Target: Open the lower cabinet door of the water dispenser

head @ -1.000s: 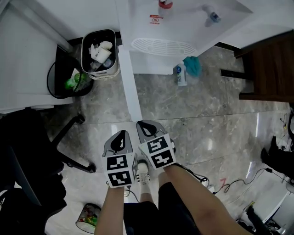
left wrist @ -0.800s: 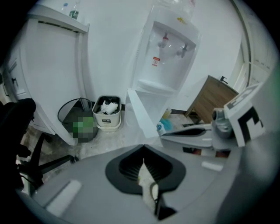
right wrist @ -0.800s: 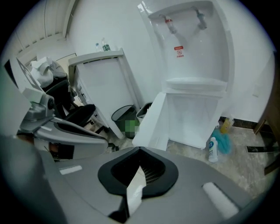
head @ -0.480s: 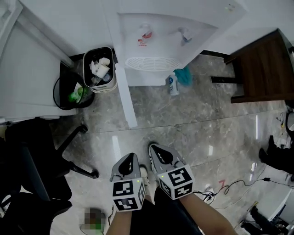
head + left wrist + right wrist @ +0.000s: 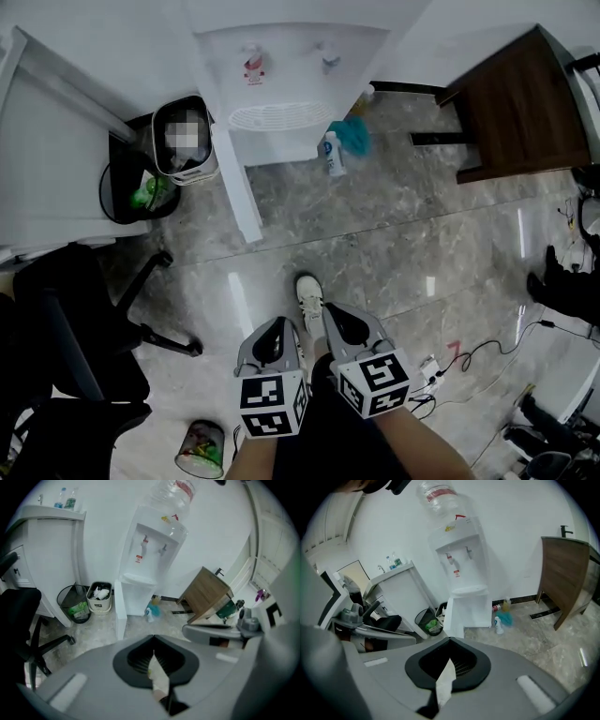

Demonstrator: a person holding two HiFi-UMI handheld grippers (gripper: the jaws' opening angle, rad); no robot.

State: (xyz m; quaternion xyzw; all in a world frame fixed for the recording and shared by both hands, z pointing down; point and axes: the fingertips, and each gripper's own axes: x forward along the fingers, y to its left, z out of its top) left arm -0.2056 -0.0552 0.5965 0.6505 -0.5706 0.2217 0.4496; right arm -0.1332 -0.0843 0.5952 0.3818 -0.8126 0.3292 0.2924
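Head view shows the lower cabinet door [image 5: 239,192] of the water dispenser [image 5: 281,84] standing wide open (the task looks done). Left gripper [image 5: 277,326] and right gripper [image 5: 334,314], jaws clenched on nothing, hang well apart from it. With nobody holding it, the door may swing shut.

1. Left tongs [image 5: 278,322]: smooth grey rounded shell; black-rimmed teardrop opening with a ribbed black interior; pale whitish pads [image 5: 157,677].
2. Right tongs [image 5: 332,307]: matching grey shell; the same black teardrop opening with a grille-like interior; whitish pads [image 5: 443,686].
3. Left marker cube [image 5: 272,405]: white faces; bold black square patterns.
4. Right marker cube [image 5: 375,382]: white faces; black square patterns.
5. Shoe [image 5: 308,296]: white; low-cut.
6. Dark garment [image 5: 314,450]: black, plain.
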